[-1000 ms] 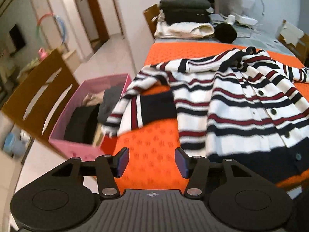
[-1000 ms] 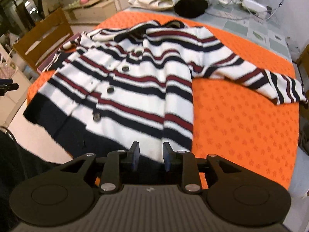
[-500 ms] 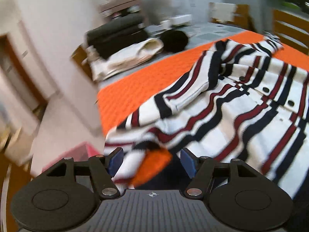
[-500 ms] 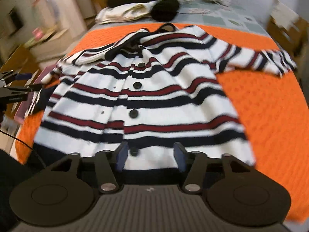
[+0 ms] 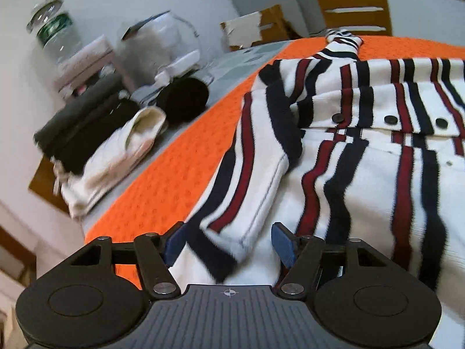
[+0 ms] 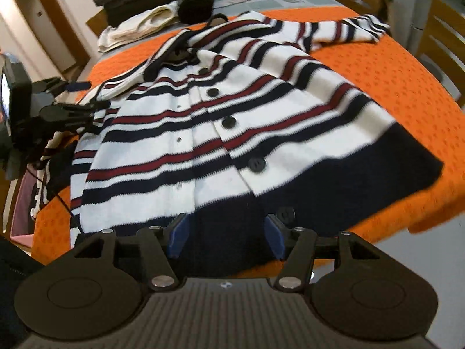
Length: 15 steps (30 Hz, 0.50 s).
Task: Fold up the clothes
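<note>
Cloth: we see an orange tablecloth (image 6: 392,81) across the frame's middle.
Upper left: a water bottle (image 5: 55,35), a black cap (image 5: 183,101).
Upper right: wooden chairs (image 5: 354,11).

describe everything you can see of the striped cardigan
The striped cardigan looks like a soft knit: white with navy and dark red stripes, a wide navy hem and dark buttons down the front. It lies face up, spread on the orange cloth, one sleeve stretched toward the far corner. The other sleeve's cuff lies between the open left gripper. The open right gripper sits over the hem.
</note>
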Each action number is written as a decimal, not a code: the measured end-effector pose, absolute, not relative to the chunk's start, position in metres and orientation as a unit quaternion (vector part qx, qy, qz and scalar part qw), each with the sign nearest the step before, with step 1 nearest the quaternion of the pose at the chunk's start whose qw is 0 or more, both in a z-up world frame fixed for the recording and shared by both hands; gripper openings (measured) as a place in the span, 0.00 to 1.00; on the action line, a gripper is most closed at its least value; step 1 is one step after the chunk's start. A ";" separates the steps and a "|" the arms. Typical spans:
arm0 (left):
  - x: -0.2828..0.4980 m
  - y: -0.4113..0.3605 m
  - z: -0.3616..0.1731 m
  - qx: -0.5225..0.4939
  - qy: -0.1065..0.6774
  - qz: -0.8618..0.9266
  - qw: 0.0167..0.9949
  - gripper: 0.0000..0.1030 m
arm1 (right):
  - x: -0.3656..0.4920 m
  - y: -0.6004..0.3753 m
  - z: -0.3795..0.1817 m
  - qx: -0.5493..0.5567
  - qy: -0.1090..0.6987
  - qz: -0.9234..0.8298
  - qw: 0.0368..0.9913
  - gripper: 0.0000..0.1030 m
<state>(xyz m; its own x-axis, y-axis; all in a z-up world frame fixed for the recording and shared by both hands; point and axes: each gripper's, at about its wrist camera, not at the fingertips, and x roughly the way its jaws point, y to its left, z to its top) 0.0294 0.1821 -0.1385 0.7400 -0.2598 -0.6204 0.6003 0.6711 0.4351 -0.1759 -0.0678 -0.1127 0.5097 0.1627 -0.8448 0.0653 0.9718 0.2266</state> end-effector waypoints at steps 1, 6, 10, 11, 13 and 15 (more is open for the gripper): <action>0.032 0.180 -0.141 0.331 0.260 -0.247 0.873 0.42 | -0.179 -0.067 -0.113 0.117 0.494 0.022 0.861 0.62; 0.059 0.191 -0.122 0.281 0.260 -0.216 0.898 0.12 | -0.195 -0.062 -0.113 0.128 0.490 -0.002 0.862 0.62; 0.101 0.217 -0.095 0.191 0.282 -0.157 0.927 0.11 | -0.202 -0.061 -0.113 0.123 0.489 -0.012 0.864 0.62; 0.115 0.225 -0.091 0.168 0.293 -0.136 0.932 0.11 | -0.203 -0.061 -0.114 0.124 0.488 -0.014 0.864 0.62; 0.137 0.239 -0.087 0.134 0.312 -0.101 0.935 0.11 | -0.205 -0.060 -0.114 0.126 0.487 -0.017 0.864 0.62; 0.153 0.252 -0.090 0.109 0.333 -0.078 0.933 0.11 | -0.206 -0.059 -0.114 0.127 0.485 -0.020 0.865 0.62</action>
